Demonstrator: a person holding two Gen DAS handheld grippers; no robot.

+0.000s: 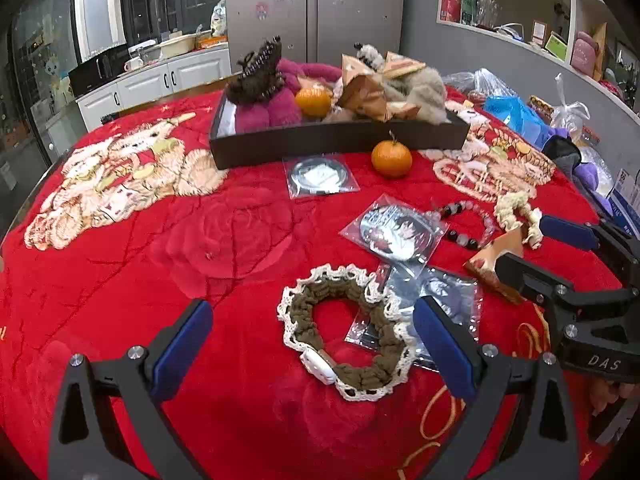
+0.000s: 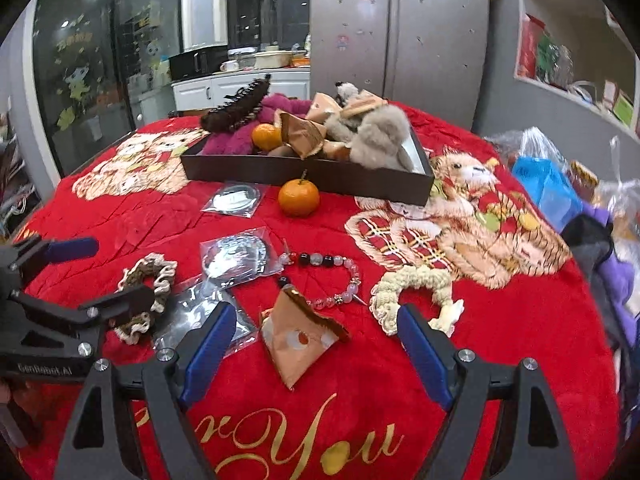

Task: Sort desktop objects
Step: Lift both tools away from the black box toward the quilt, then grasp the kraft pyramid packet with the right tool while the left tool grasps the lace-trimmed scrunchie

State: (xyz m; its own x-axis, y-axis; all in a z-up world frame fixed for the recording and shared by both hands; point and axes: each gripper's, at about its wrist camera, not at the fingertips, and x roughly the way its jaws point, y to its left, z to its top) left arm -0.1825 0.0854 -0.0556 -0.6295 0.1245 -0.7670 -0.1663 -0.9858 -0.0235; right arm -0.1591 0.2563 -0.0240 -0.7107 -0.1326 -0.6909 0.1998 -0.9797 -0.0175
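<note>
Between the spread left tongs (image 1: 312, 344) lies the brown scrunchie with cream lace trim (image 1: 347, 332), flat on the red-blanketed worktop (image 1: 160, 240). Both pads straddle it without touching, so it reads as the left side's next pick. Under its right edge sits a clear packet (image 1: 440, 300); another packet with a dark disc (image 1: 394, 232) lies just beyond.

Between the right tongs (image 2: 316, 352), also spread and holding nothing, a tan triangular pouch (image 2: 300, 340) lies nearly centred, likely that side's target. Just beyond it is the bead bracelet (image 2: 324, 276); beside the right pad, a cream scrunchie (image 2: 412, 288).

Far ahead of both, the dark tray (image 2: 304, 176) already holds plush items and an orange, apparently the sorting destination. A loose orange (image 2: 299, 198) rests just in front of it.
</note>
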